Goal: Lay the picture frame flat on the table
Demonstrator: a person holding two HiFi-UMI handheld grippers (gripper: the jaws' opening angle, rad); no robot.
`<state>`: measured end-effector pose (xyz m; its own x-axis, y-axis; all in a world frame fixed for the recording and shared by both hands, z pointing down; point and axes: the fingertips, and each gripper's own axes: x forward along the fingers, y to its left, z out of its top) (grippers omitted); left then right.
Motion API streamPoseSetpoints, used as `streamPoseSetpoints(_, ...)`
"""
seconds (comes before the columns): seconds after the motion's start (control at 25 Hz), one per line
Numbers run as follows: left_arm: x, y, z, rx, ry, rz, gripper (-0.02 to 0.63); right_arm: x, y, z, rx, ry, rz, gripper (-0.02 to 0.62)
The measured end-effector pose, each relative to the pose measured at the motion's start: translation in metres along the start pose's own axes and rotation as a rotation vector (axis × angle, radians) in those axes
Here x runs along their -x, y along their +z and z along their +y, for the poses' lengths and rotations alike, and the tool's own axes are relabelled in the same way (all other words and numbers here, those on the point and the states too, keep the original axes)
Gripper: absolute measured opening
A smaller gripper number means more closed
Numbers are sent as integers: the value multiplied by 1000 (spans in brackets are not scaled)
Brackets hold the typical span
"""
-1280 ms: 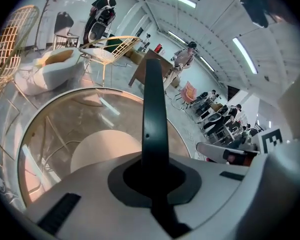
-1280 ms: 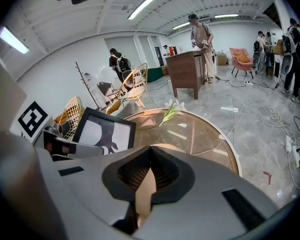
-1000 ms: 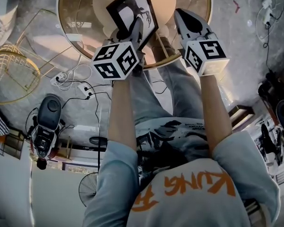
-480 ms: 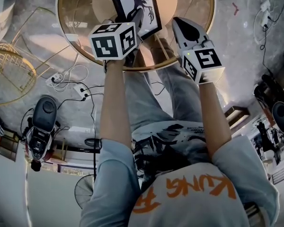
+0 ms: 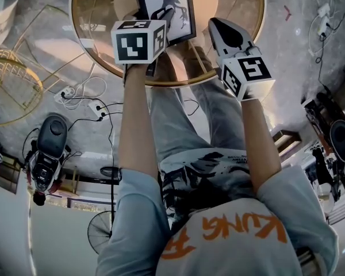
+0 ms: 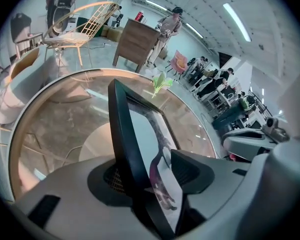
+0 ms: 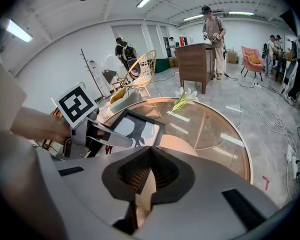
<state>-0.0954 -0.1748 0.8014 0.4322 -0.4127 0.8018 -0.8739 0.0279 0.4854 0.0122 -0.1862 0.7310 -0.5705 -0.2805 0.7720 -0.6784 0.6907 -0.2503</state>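
The black picture frame (image 5: pixel 163 4) with a white print lies low on the round glass table (image 5: pixel 86 45), at its far middle. My left gripper (image 5: pixel 168 17) is at the frame's near edge. In the left gripper view the frame's edge (image 6: pixel 135 144) runs between the jaws of this gripper (image 6: pixel 149 173). The jaws are opening, and a gap shows on the right side. My right gripper (image 5: pixel 219 26) hovers to the right of the frame, shut and empty. The right gripper view shows the frame (image 7: pixel 140 129) beyond its closed tips (image 7: pixel 150 151).
A green flower stem (image 7: pixel 185 100) lies at the table's far side. On the floor are a gold wire chair (image 5: pixel 11 91), cables with a power strip (image 5: pixel 86 96) and a black device (image 5: pixel 49 148). A wooden cabinet (image 7: pixel 197 59) and people stand farther back.
The left gripper turned and pushed away from me with the frame, which shifted toward the table's far side and came lower. The right gripper barely moved.
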Motion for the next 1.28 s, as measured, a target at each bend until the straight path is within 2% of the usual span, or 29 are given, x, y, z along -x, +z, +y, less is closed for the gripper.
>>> streamPoseSetpoints(0.12, -2, -3, 16, -2, 62, 35, 303, -2, 0, -1, -9, 3, -1, -2)
streamPoseSetpoints(0.24, -5, -6, 25, 7, 93, 44, 336, -2, -1, -3, -17, 4, -1, -2)
streamPoseSetpoints(0.4, -1, 0, 13, 17, 104, 24, 336, 13, 6, -15, -19, 0, -15, -3)
streamPoseSetpoints(0.6, 13, -11, 35, 82, 139, 11, 336, 8, 6, -13, -20, -5, -26, -2)
streamPoseSetpoints(0.8, 26, -17, 43, 98, 193, -45, 334, 12, 4, -12, -21, 10, -37, -2)
streamPoseSetpoints(0.84, 29, -16, 40, 105, 193, -68, 327, 13, 4, -12, -18, 14, -40, -2)
streamPoseSetpoints(0.88, 33, -15, 35, 112, 198, -94, 292, 15, 4, -12, -15, 19, -42, -2)
streamPoseSetpoints(1.0, 50, -12, 17, 127, 240, -181, 106, 29, 6, -16, -6, 36, -58, -2)
streamPoseSetpoints(1.04, 56, -12, 9, 133, 253, -201, 65, 36, 6, -17, -2, 41, -63, -2)
streamPoseSetpoints(1.16, 73, -14, -9, 148, 274, -257, 26, 48, 9, -16, 11, 55, -72, -2)
streamPoseSetpoints(1.28, 99, -3, -33, 174, 237, -371, 20, 59, 24, -11, 22, 81, -113, -3)
